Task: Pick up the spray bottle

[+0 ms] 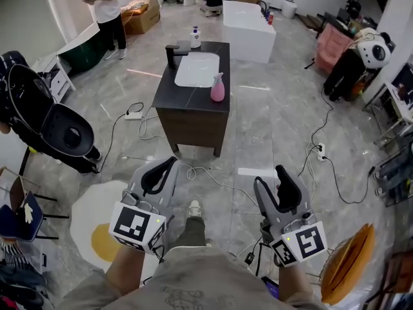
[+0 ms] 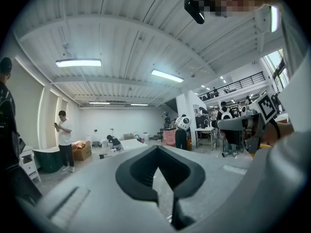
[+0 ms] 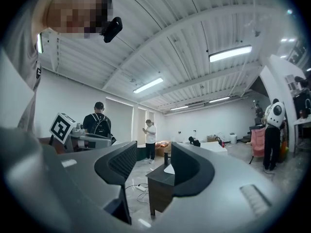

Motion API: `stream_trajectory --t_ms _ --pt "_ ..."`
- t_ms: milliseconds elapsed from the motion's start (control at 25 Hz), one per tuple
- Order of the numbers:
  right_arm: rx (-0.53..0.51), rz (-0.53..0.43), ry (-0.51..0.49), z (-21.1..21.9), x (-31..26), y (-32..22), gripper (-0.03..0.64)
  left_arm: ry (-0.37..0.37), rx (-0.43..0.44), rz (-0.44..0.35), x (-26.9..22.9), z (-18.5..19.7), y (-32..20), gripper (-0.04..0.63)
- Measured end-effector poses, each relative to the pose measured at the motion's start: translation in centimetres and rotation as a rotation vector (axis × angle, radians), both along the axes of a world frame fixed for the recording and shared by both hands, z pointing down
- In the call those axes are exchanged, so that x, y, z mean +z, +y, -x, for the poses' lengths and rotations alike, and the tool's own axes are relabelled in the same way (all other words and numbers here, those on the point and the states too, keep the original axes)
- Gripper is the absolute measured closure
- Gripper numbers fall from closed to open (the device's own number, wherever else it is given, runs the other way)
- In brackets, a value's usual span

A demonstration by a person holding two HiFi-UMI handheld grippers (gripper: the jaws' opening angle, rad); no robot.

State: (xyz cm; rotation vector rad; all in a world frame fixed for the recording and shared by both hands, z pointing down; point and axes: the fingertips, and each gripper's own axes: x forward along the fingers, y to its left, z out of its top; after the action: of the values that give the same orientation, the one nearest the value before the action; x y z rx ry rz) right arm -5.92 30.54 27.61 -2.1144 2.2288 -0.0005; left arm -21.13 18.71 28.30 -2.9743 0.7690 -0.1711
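Observation:
The pink spray bottle [image 1: 217, 87] stands upright on the dark table [image 1: 193, 99], at the front right of its white basin [image 1: 197, 69]. Both grippers are held low, well short of the table. My left gripper [image 1: 169, 163] is shut, its black pads meeting at the tips with nothing between them; its own view shows the same for the left gripper [image 2: 158, 152]. My right gripper [image 1: 270, 176] is open and empty. Between the pads of the right gripper [image 3: 154, 154] I see the table [image 3: 160, 188] and a black faucet [image 3: 166, 157]; the bottle is hidden there.
A white pump bottle [image 1: 195, 37] stands at the table's far edge. Cables and a power strip [image 1: 133, 115] lie on the floor around the table. A black seat [image 1: 58, 128] stands left, an egg-shaped rug [image 1: 97, 231] near left, a white counter [image 1: 248, 28] behind. A person [image 1: 106, 11] stands far left.

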Motion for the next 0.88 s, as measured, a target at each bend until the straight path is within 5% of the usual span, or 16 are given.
stream_trajectory --t_ms 880 --pt "0.013 0.070 0.022 -6.0 0.1 -26.3 0.377 0.000 0.080 0.034 0.7 -8.1 -25.6 0.594"
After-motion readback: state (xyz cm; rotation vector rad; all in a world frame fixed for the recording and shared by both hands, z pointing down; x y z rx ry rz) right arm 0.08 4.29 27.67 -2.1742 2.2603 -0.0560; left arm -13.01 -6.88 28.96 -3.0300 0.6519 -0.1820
